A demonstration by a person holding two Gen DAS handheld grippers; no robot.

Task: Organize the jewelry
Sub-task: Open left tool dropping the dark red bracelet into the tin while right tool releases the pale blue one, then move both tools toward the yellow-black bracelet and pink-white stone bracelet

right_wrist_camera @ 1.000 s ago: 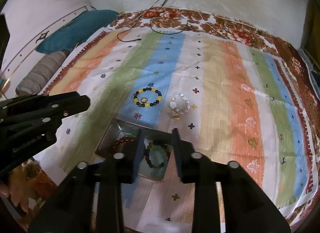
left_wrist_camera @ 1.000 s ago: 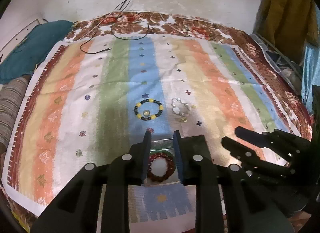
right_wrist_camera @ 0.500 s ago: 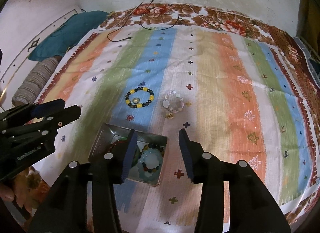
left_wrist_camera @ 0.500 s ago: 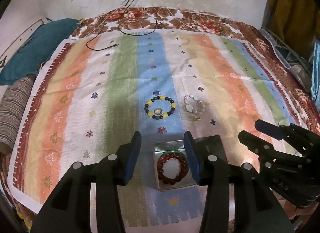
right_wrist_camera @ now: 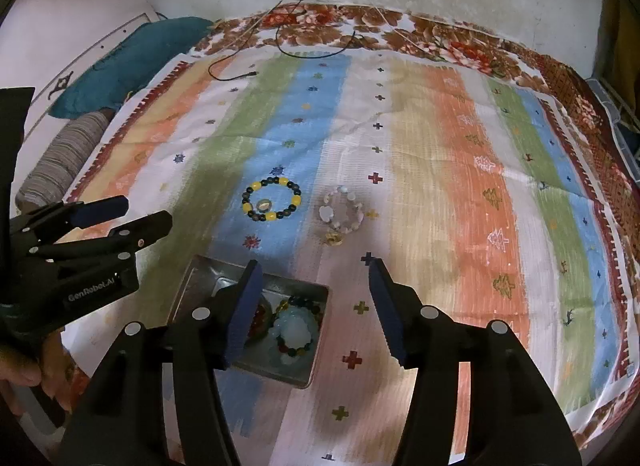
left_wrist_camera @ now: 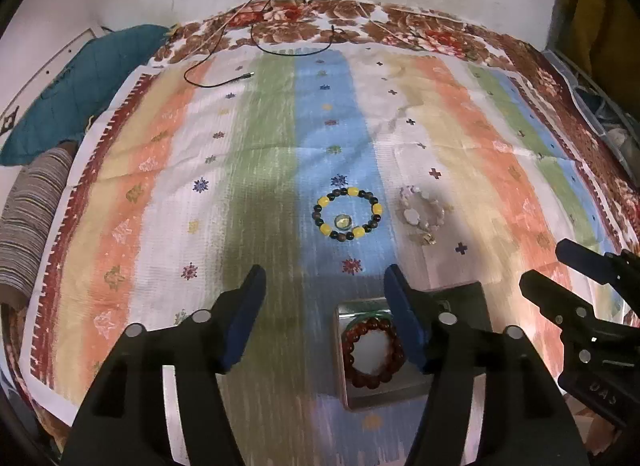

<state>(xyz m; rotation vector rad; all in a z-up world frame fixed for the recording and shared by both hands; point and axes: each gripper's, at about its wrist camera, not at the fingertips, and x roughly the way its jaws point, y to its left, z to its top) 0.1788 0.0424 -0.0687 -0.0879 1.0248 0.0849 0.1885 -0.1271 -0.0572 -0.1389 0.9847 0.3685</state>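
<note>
Over the last second you have spread both pairs of fingers from nearly together to wide apart and pulled back a little from the tin point(right_wrist_camera: 200, 278). That reads as two finished drops: the red bracelet point(left_wrist_camera: 372, 354) lies flat in the tin's left part, and the pale green bracelet point(right_wrist_camera: 294, 330) lies in its right part. Neither is in your grip any more.

Your left gripper point(left_wrist_camera: 324, 318) hovers empty, fingers apart, with the red bracelet just behind and under its right finger point(left_wrist_camera: 404, 322). Your right gripper point(right_wrist_camera: 316, 314) is also spread and empty; its left finger point(right_wrist_camera: 244, 314) sits over the tin's middle, and the pale green bracelet lies low between the two fingers, nearer the left one.

Two pieces are left on the bed's striped cloth point(left_wrist_camera: 480, 169), beyond the tin. The black-and-yellow bracelet point(left_wrist_camera: 347, 213) lies ahead of your left fingers, between their lines and slightly toward the right one, with a small stone point(left_wrist_camera: 342, 221) inside its ring. The white bracelet point(right_wrist_camera: 343, 214) lies ahead of your right fingers, roughly centred between them. Both are well apart from the fingertips, so I judge the job about half done.
</note>
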